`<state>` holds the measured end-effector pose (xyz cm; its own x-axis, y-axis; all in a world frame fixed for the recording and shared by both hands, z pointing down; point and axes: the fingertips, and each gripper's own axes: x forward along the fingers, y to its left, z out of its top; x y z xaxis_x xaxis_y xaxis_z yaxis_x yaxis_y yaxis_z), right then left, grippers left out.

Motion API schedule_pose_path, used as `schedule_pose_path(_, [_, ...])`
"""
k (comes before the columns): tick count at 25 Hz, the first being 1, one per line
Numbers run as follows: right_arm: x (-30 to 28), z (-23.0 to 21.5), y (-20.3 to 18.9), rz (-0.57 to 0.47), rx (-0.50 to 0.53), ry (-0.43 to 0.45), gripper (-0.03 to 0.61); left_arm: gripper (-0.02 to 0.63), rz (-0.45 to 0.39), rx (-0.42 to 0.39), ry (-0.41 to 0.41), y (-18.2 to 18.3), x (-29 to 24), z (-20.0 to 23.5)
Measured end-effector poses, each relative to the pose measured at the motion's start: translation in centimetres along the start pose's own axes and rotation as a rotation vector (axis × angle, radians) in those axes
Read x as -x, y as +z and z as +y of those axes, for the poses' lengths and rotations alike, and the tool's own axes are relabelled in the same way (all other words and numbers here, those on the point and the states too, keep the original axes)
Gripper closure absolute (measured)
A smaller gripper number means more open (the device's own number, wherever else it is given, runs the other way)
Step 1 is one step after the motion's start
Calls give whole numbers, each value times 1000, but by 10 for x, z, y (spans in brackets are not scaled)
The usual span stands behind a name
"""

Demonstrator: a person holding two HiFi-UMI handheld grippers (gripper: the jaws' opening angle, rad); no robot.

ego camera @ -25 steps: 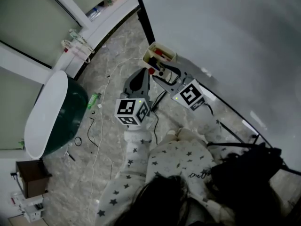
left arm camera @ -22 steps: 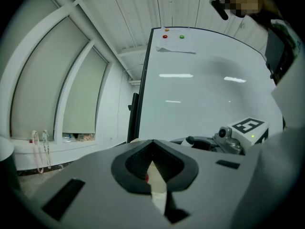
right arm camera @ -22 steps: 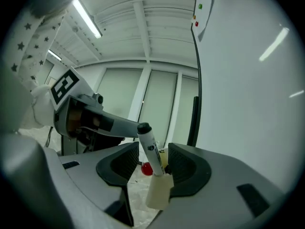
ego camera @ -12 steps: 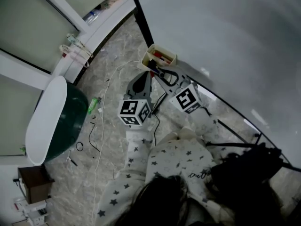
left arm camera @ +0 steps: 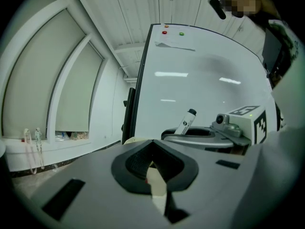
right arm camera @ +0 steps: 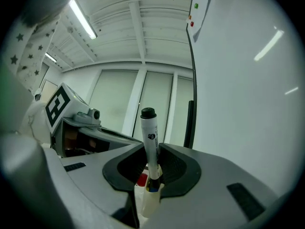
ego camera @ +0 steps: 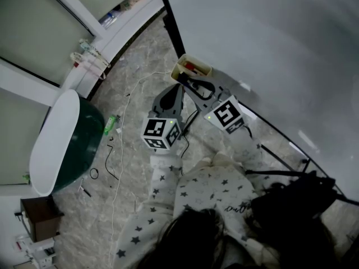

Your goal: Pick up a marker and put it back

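A white marker [right arm camera: 150, 142] with a black cap stands upright between the jaws of my right gripper [right arm camera: 150, 175], its lower end in the cream holder [right arm camera: 147, 202]. The jaws have just been closing and now press on its barrel. Red and blue markers sit in the holder beside it. In the head view the holder [ego camera: 193, 66] hangs at the whiteboard's lower corner, with my right gripper [ego camera: 189, 86] at it. My left gripper [ego camera: 175, 88] is close on its left, jaws a little apart and empty. From the left gripper [left arm camera: 155, 175] view the marker [left arm camera: 186, 121] sticks up above the right gripper.
The whiteboard [ego camera: 269, 43] fills the right side, its black frame [ego camera: 171, 21] running down to the holder. A dark green seat with a white rim [ego camera: 59, 142] stands at the left. Cables [ego camera: 119, 150] lie on the marble floor. My star-patterned sleeve [ego camera: 162, 189] is below.
The right gripper's jaws have narrowed from wide open onto the marker. Both grippers have stayed at the holder.
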<state>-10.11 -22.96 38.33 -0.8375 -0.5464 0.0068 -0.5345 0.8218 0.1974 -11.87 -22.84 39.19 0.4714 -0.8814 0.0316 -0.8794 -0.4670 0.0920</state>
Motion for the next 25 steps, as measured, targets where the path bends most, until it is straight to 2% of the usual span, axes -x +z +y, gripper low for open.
schedule_pose_path(8, [10,-5,41,-5,-43,41,497,614,-60,-36,-50,45,6,-17])
schedule_pose_path(14, [20,-6,69,-21,-43,56,497,614,-74,-54,-77,67,13,-29])
schedule_pose_path(21, [34,-7,83,-47,-39,54,496,614,-73,-77,-71,69,18,-31])
schedule_pose_path(25, [35,-7,82,-50,-37,57,497,614,-68,-88,-103,67,17,-36])
